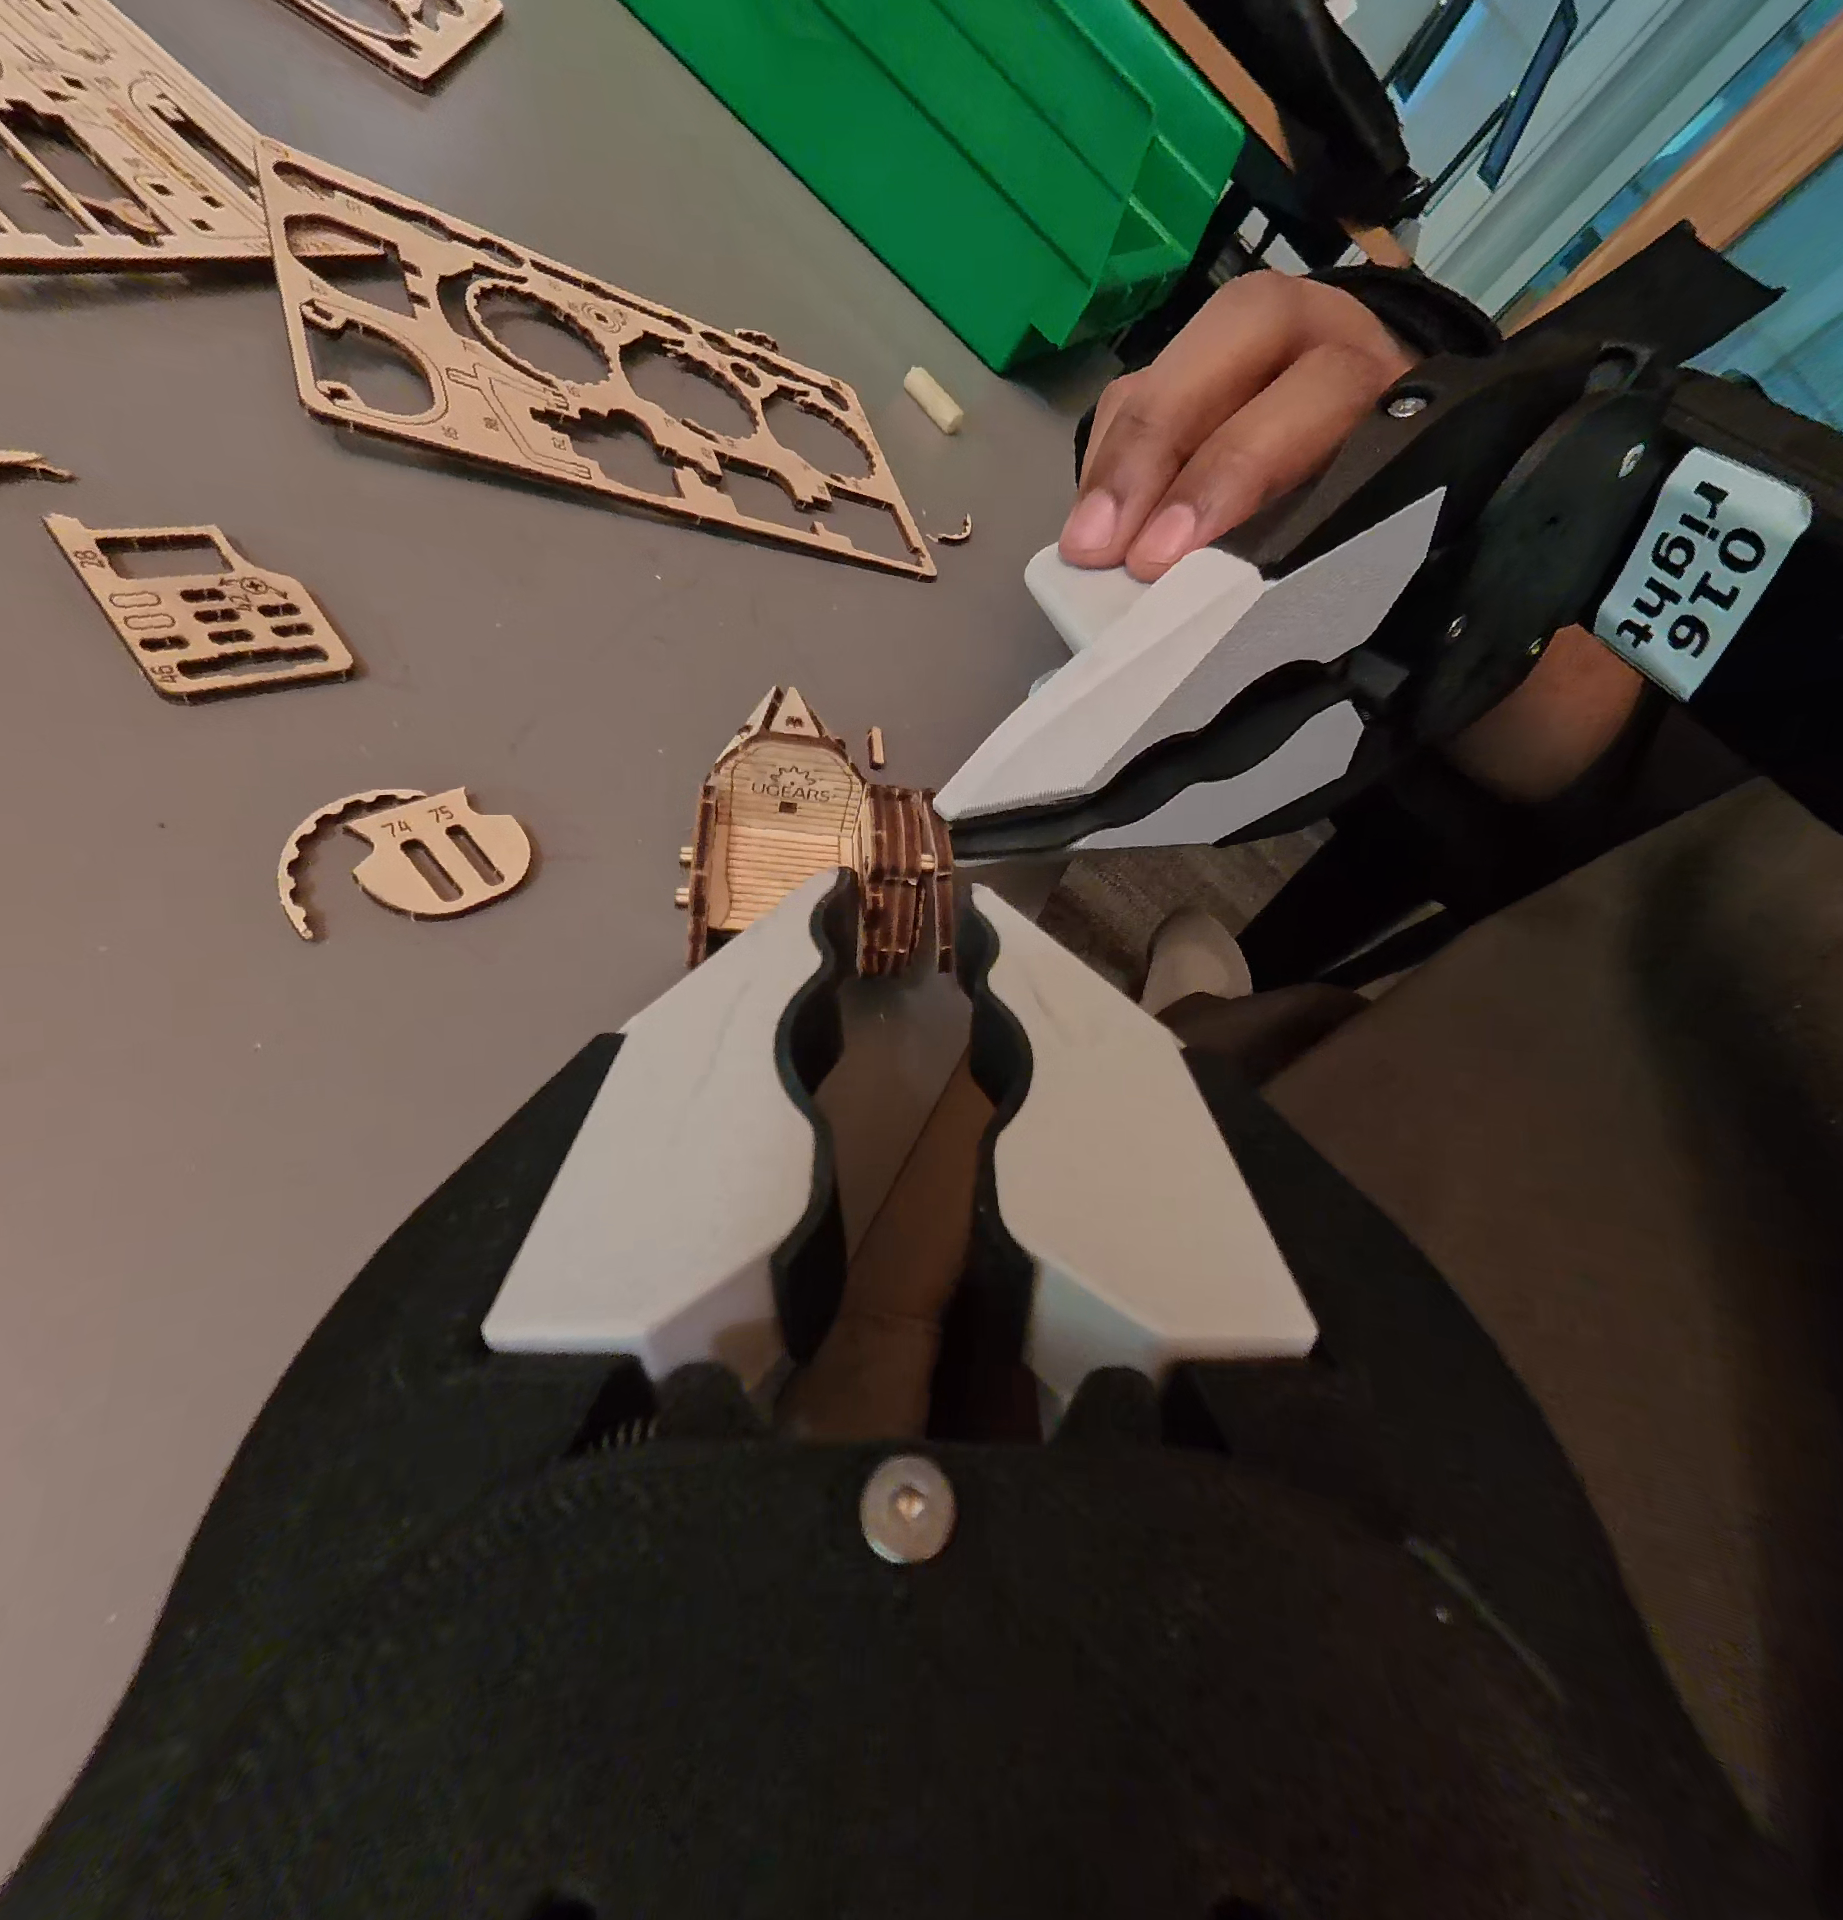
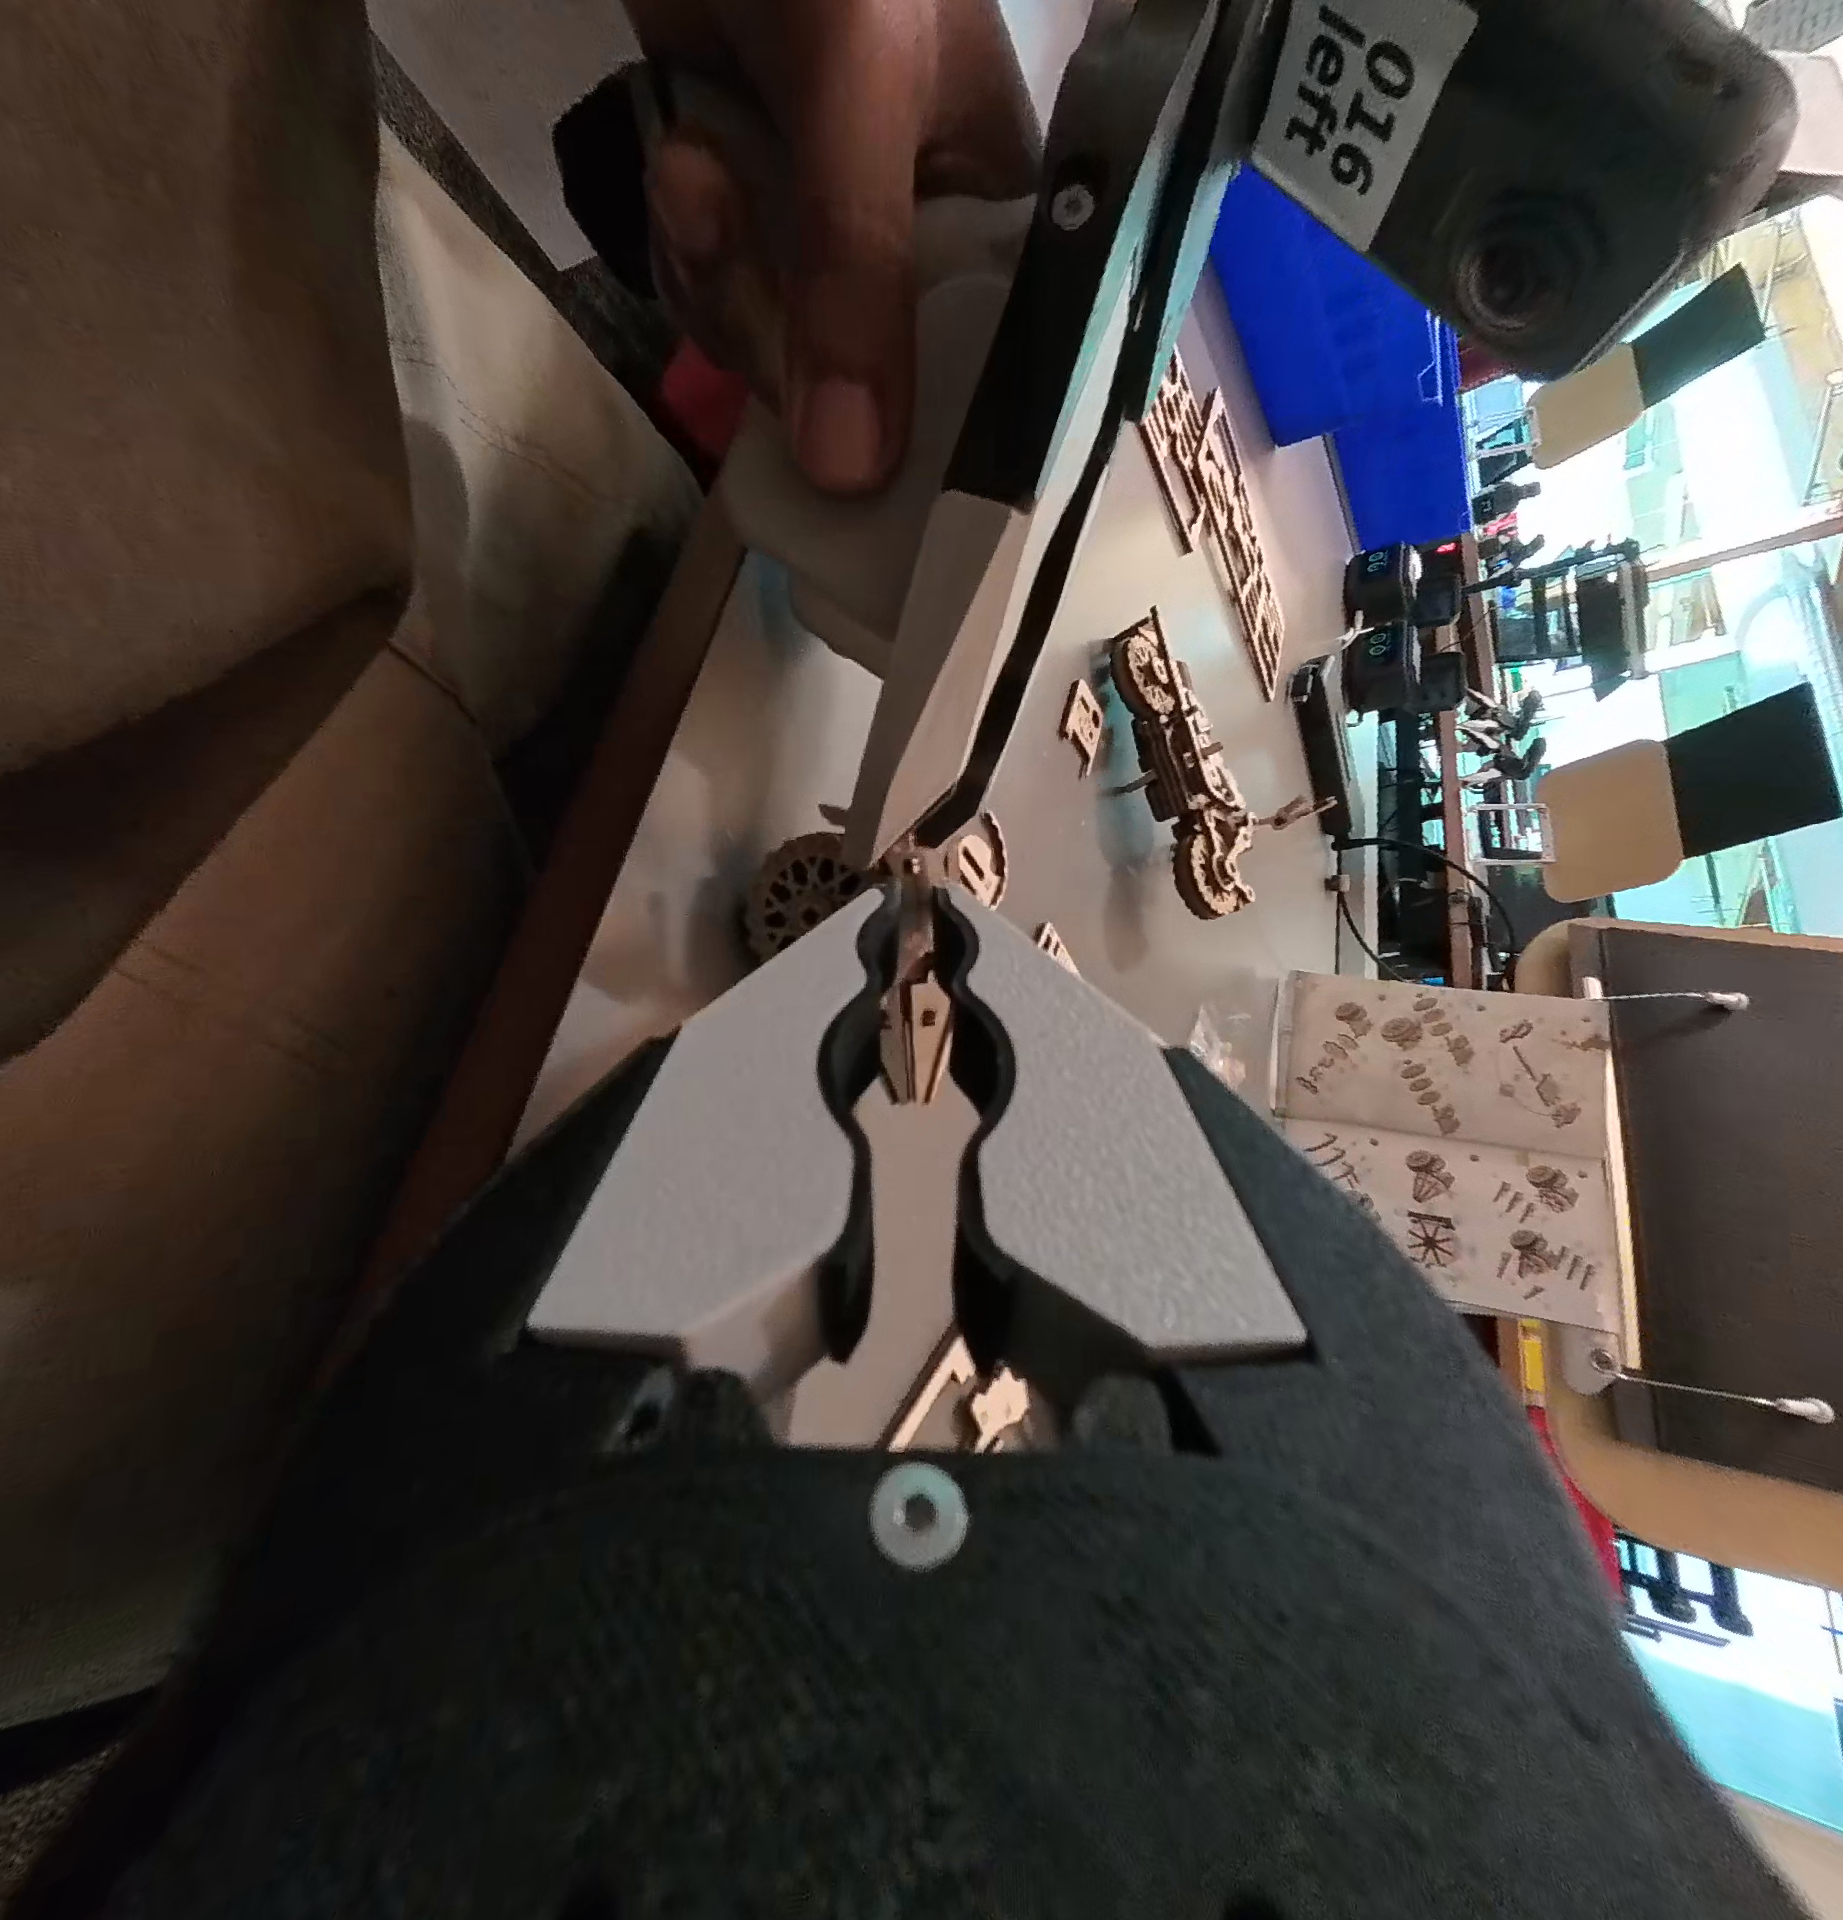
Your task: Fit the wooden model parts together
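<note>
Gripping the small wooden sub-assembly by its layered, dark-edged block, the left gripper holds it above the near edge of the grey table, its fingers closed against either side of that stack so the piece stays steady for the other tool. The right gripper comes in from the side, its tips pinched together at the end of the same block; in the right wrist view a slim pointed wooden piece sits clamped between its fingers, probably the part being pressed in, though the joint itself is hidden. The sub-assembly is pale laser-cut plywood with a slatted floor, an arched back panel and burnt-brown edges. Emptied part sheets lie behind it, and a finished-looking wooden motorcycle model stands farther back.
</note>
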Motion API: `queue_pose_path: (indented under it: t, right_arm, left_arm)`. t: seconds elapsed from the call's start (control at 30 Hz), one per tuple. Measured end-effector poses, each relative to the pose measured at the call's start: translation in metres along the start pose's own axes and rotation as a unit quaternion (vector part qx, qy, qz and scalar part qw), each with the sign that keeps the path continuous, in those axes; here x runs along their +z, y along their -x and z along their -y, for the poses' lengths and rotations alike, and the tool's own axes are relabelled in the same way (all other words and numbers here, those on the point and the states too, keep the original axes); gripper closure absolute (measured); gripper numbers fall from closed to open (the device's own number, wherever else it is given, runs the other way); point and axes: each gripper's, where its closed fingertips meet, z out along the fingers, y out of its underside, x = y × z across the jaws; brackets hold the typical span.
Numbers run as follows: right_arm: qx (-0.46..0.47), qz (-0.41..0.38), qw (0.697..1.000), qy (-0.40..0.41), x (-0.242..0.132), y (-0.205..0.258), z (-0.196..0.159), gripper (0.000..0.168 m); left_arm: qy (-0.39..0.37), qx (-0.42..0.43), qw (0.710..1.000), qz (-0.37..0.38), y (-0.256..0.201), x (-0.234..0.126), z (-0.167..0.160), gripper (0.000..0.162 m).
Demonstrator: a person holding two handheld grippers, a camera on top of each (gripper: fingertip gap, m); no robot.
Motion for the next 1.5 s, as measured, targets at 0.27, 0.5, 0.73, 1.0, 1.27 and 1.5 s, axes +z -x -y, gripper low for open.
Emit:
queue_pose_path:
  t: [0.27, 0.5, 0.73, 1.0, 1.27, 1.5]
  right_arm:
    - [0.001, -0.002, 1.000, 0.006, 0.000, -0.001, 0.000, 0.164]
    - [0.008, 0.006, 1.000, 0.017, 0.001, 0.001, 0.000, 0.164]
    - [0.012, 0.005, 1.000, 0.025, 0.002, 0.000, 0.001, 0.164]
    - [0.029, 0.009, 0.999, 0.023, 0.002, -0.001, 0.001, 0.163]
    - [0.085, 0.017, 0.996, -0.003, -0.002, -0.005, 0.002, 0.157]
    - [0.218, 0.089, 0.971, -0.045, -0.009, -0.005, -0.008, 0.149]
  left_arm:
    - [-0.002, 0.004, 1.000, 0.003, 0.000, 0.000, 0.001, 0.148]
    - [0.000, 0.019, 1.000, 0.015, 0.001, 0.000, 0.001, 0.148]
    - [-0.002, 0.021, 1.000, 0.015, 0.001, -0.001, 0.001, 0.148]
    - [-0.003, 0.032, 0.999, 0.017, 0.000, -0.002, 0.001, 0.150]
    - [-0.003, 0.033, 0.999, 0.014, 0.001, -0.002, 0.001, 0.150]
    - [0.011, 0.084, 0.996, 0.008, -0.005, -0.002, -0.003, 0.150]
